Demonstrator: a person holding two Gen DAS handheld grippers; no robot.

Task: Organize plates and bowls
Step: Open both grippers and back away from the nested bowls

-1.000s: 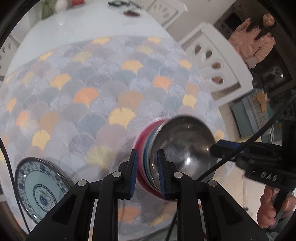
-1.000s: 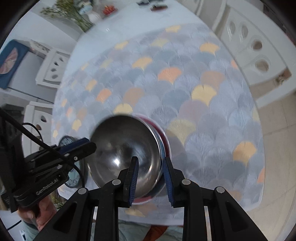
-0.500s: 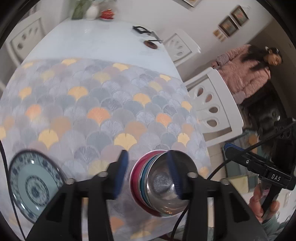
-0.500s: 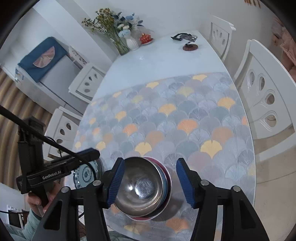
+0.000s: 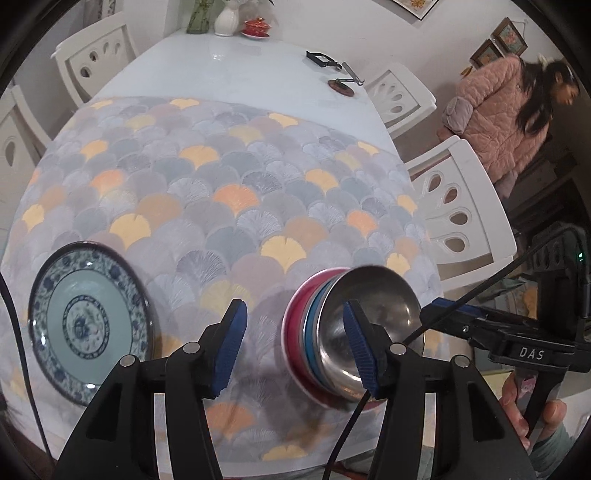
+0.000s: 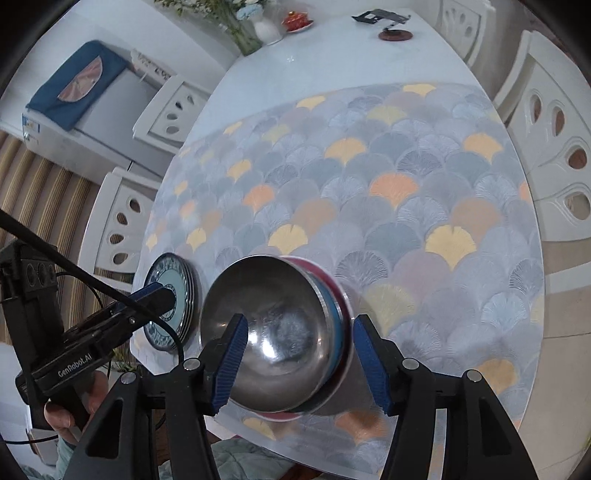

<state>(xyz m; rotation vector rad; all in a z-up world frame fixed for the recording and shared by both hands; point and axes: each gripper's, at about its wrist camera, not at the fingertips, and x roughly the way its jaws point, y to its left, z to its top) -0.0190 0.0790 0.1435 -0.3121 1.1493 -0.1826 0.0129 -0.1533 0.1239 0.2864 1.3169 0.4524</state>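
A steel bowl (image 5: 373, 317) sits on top of a nested stack of blue and red bowls (image 5: 299, 325) near the table's front edge; it also shows in the right wrist view (image 6: 273, 332). A stack of blue-patterned plates (image 5: 85, 317) lies to its left, also seen in the right wrist view (image 6: 173, 295). My left gripper (image 5: 295, 345) is open and empty, above and just left of the bowl stack. My right gripper (image 6: 299, 358) is open and empty, raised above the steel bowl.
A fan-patterned cloth (image 5: 221, 192) covers the near part of the white table. White chairs (image 5: 461, 206) stand around it. A vase (image 5: 227, 18), a red lidded dish (image 5: 256, 27) and a phone stand (image 5: 340, 79) sit at the far end. A person in pink (image 5: 502, 110) stands at right.
Both grippers have opened, let go of the bowl stack and pulled up and back from it. The stack now rests on the cloth.
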